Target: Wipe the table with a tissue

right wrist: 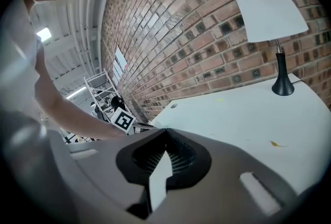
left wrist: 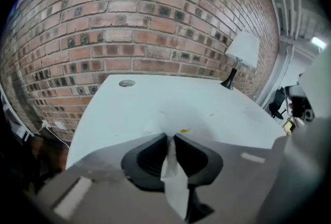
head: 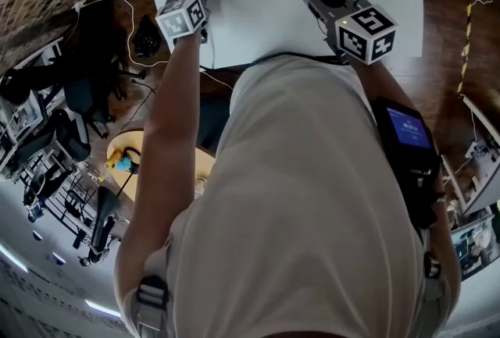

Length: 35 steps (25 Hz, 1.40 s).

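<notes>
- Tissue (left wrist: 174, 179) pinched in left gripper (left wrist: 170, 137) jaws, which are clenched on it. Tip is angled down at white surface (left wrist: 129, 109); judged poised for wiping yellow speck (left wrist: 184, 130) at frame centre, just ahead.
- Right gripper (right wrist: 165, 131) jaws pressed together, nothing gripped; judged idle.
- Tissue shown only in left gripper view.
- Speck and table lamp (right wrist: 271, 11) shown in gripper views, not in head view.
- Both grippers placed together over near edge by head view only.
</notes>
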Motion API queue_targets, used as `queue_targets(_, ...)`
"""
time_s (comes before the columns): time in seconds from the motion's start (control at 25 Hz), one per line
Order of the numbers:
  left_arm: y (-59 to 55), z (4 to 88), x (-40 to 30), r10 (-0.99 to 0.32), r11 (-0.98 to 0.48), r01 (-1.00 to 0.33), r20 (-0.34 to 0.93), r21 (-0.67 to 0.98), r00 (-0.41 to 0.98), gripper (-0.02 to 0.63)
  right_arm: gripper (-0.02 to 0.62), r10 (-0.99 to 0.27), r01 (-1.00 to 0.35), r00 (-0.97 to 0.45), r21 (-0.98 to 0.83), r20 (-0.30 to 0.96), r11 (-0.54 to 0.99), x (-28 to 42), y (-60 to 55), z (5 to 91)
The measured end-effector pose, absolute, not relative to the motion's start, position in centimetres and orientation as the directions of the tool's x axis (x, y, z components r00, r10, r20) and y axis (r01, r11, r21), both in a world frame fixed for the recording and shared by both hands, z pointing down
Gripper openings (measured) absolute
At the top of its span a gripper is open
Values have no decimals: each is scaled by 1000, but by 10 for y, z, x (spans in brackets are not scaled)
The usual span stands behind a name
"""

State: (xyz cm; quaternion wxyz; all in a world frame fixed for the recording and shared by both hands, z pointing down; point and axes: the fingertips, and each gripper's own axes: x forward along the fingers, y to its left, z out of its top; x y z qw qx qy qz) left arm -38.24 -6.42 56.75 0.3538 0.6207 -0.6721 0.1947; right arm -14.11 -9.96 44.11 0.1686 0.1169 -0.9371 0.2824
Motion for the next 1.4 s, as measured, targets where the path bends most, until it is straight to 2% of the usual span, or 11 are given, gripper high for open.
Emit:
queue_targets(0.12,-70,568,-392,-671,137,-987,741,83,-30,51,8,-135,-327,-913,-495,384,805,-132,-108,442)
queue_targets(0.28,-75,577,-393,-628,66,-998,778,24,-23,52,8,-152,-347,-909,-502,388,792,-124,-113,444)
queue_targets(0.72,-95,595,-356,-618,-53,-999,786,-11,24,49,8,-187,-385,-900,-516,394,765,-106,-120,448)
queue_targets(1.08,-107,595,-343,-622,-59,-998,782,16,49,48,8,-197,-396,-897,-521,396,756,-99,-120,448)
queue_targets(1.4,-120,593,-309,-615,-134,-990,781,37,112,48,8,-205,-400,-896,-519,393,756,-89,-121,446)
